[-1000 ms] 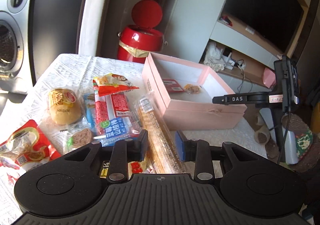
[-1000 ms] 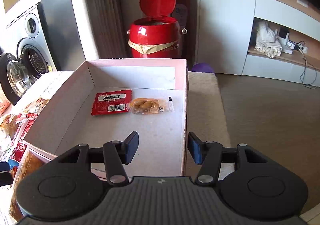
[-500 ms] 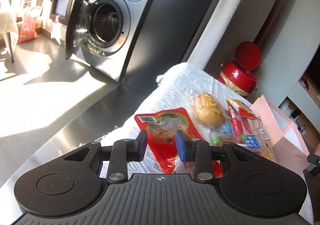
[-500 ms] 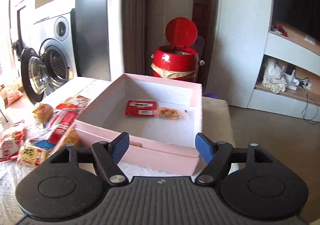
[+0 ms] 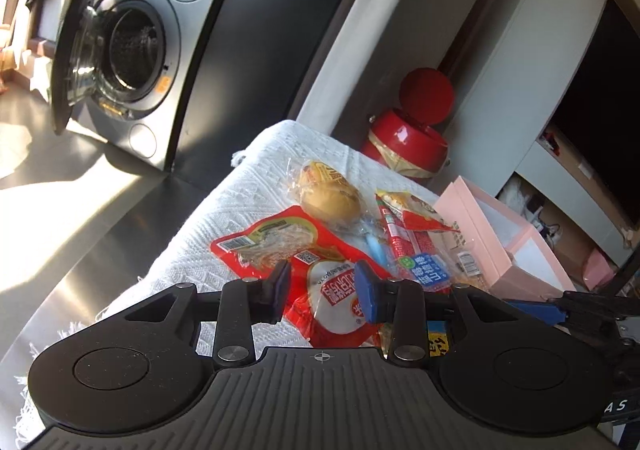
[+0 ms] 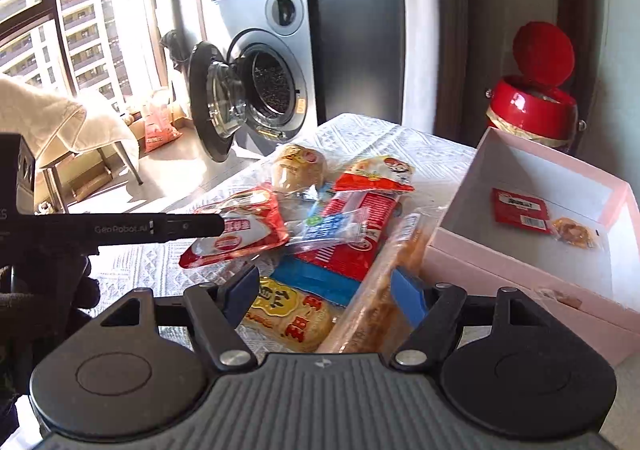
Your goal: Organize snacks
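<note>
White cloth surface w/ snacks by pink box. Left tongs spread over red pack; right tongs spread too. Slippery pack could slide out, miss box.

Snack packs lay heaped on the cloth-covered table, left of the open box. Two small packets sat inside the box. Washing machine stood behind the table, lidded bin behind the box.
</note>
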`<state>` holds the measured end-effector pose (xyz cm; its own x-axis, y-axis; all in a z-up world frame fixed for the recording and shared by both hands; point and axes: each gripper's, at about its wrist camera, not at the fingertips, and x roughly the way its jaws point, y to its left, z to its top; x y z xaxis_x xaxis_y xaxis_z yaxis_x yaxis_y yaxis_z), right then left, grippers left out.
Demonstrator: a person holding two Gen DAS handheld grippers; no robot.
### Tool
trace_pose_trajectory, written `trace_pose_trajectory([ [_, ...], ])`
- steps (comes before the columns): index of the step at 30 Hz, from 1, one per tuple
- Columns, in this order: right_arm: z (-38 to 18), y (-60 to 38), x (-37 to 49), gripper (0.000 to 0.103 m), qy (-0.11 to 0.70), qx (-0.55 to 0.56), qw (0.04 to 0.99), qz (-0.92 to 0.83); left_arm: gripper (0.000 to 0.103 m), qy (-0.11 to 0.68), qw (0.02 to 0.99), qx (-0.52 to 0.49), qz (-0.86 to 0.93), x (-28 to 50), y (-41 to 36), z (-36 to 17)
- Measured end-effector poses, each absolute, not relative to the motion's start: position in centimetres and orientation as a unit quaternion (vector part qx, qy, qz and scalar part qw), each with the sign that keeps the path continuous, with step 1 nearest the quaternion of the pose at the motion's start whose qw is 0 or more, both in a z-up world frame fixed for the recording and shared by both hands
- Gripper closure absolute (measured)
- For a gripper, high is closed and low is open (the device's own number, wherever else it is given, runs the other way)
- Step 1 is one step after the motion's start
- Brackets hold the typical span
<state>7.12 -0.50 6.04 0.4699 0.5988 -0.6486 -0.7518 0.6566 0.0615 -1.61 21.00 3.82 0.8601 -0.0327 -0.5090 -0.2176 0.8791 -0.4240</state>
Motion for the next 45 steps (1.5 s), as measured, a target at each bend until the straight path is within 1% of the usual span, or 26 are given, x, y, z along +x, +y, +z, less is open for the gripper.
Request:
trace_pose_trajectory([
  [5,3.2,4.1,7.6,0.029,0.349,-0.183,0.823,0.409,0.064,0.258,0.942,-0.212,0.018,-2.2,20.9,4.9],
  [7,2.9,3.7,7.8,0.03,0.365,-0.162,0.819,0.413,0.064,0.265,0.946,-0.185,-0.015,-1.7,20.3,5.3],
  [8,3.1,3.4,7.5,0.034,0.369,-0.156,0.817,0.415,0.064,0.271,0.947,-0.169,-0.031,-1.3,19.8,5.4],
  [9,3.1,2.9,6.9,0.05,0.375,-0.157,0.812,0.42,0.064,0.275,0.948,-0.154,-0.041,-0.9,19.2,5.5],
  [10,3.1,2.3,6.3,0.058,0.381,-0.159,0.807,0.422,0.064,0.278,0.949,-0.143,-0.047,-0.4,18.7,5.6],
  [13,3.0,0.2,4.0,0.063,0.377,-0.167,0.811,0.416,0.064,0.281,0.952,-0.101,-0.075,1.8,16.5,6.0],
  [15,3.0,-1.4,2.9,0.063,0.378,-0.162,0.814,0.411,0.064,0.285,0.952,-0.066,-0.093,3.9,15.3,6.3],
  [16,2.9,-2.2,2.6,0.063,0.381,-0.154,0.815,0.408,0.064,0.291,0.95,-0.059,-0.097,5.0,15.0,6.2],
  [21,2.6,-6.2,1.4,0.063,0.384,-0.117,0.829,0.389,0.064,0.323,0.939,-0.089,-0.072,9.3,16.8,4.5],
  [23,2.5,-7.6,0.9,0.063,0.379,-0.103,0.836,0.383,0.064,0.344,0.931,-0.096,-0.072,9.4,17.4,3.5],
  [25,2.3,-8.2,0.3,0.061,0.37,-0.103,0.842,0.378,0.064,0.349,0.929,-0.101,-0.076,8.3,17.9,2.8],
  [26,2.2,-8.3,0.0,0.059,0.366,-0.106,0.844,0.377,0.064,0.347,0.928,-0.105,-0.082,7.3,18.1,2.8],
  [28,1.8,-8.2,-0.4,0.052,0.355,-0.113,0.844,0.386,0.064,0.351,0.926,-0.104,-0.09,6.0,18.1,2.7],
  [30,1.6,-8.0,-0.5,0.038,0.349,-0.108,0.844,0.393,0.064,0.364,0.922,-0.089,-0.1,4.9,18.0,2.7],
  [32,1.5,-7.5,-0.6,0.033,0.345,-0.113,0.845,0.393,0.064,0.374,0.92,-0.062,-0.102,3.9,17.6,2.6],
  [35,1.6,-7.3,-0.7,0.033,0.345,-0.117,0.844,0.393,0.064,0.377,0.92,-0.031,-0.107,3.2,16.9,3.0],
  [38,2.0,-7.9,-0.6,0.033,0.352,-0.106,0.846,0.387,0.064,0.36,0.926,-0.01,-0.112,2.8,16.5,3.9],
  [41,2.3,-8.8,-0.4,0.033,0.355,-0.096,0.85,0.377,0.064,0.35,0.93,0.013,-0.114,4.2,16.1,4.7],
  [45,2.1,-10.2,-0.6,0.033,0.37,-0.085,0.85,0.366,0.064,0.359,0.926,-0.031,-0.108,7.0,17.6,4.5],
])
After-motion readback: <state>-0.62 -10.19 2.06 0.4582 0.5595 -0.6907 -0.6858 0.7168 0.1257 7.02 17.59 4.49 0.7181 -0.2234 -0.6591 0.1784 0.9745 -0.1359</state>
